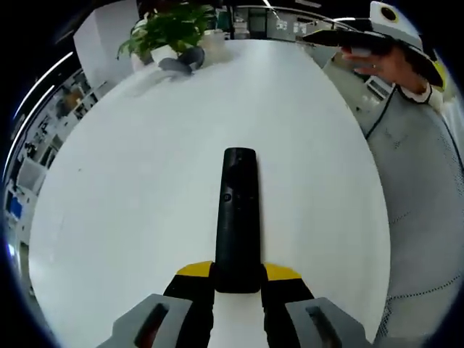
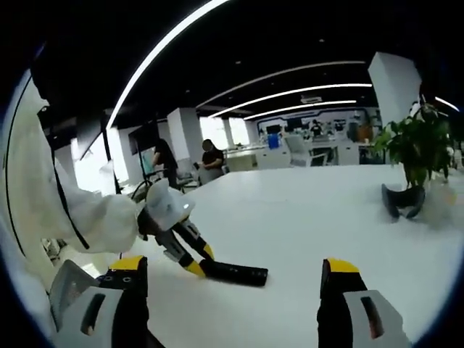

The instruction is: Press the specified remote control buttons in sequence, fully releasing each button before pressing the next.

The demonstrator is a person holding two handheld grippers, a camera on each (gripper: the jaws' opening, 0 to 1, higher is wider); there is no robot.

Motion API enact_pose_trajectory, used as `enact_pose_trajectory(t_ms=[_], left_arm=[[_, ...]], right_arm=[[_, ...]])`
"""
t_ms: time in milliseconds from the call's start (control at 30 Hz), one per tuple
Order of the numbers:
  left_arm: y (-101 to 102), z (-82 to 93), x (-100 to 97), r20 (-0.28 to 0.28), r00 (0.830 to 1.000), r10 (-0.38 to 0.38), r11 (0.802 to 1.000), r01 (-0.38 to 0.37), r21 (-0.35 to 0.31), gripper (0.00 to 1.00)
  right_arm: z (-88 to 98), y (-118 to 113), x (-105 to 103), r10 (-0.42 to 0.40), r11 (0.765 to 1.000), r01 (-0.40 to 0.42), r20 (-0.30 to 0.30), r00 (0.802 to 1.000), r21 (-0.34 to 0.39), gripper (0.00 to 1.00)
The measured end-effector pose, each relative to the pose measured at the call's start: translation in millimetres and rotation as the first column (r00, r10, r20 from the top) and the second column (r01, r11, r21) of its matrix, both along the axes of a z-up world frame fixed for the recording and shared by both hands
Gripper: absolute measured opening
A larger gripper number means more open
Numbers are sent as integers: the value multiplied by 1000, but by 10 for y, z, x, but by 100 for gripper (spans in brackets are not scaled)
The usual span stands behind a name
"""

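Black remote (image 1: pixel 238 217) lies flat on the white table (image 1: pixel 145 217), its near end clamped between the yellow-tipped jaws of the left gripper (image 1: pixel 238 279). Right gripper (image 2: pixel 232 279) hovers above the table, jaws wide apart and empty. Farther back, a pot (image 1: pixel 164 53) holds a green plant (image 1: pixel 170 25).

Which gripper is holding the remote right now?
The left gripper: its yellow-tipped jaws clamp the black remote's near end on the white table. The right gripper is open, raised, holding nothing.
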State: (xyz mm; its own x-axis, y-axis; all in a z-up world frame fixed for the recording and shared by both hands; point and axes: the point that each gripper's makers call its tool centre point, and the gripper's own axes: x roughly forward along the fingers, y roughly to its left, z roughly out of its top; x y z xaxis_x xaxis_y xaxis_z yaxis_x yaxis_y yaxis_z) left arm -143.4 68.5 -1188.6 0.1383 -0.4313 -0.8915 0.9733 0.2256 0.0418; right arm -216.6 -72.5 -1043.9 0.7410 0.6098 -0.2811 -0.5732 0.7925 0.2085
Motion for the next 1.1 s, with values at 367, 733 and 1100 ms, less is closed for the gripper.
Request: enact_pose_trajectory(t_ms=[367,733,1100], left_arm=[[84,25,356,19,1000,-24,999,23,33,24],[161,3,660,30,998,-55,997,53,52,24],[190,-49,945,28,996,-88,992,85,95,24]], right_arm=[[-24,-17,20,-6,1000,6,-4,1000,-19,99],[-101,-8,6,-10,999,9,-18,1000,-40,99],[-210,38,-4,-4,999,1,-56,998,-50,98]])
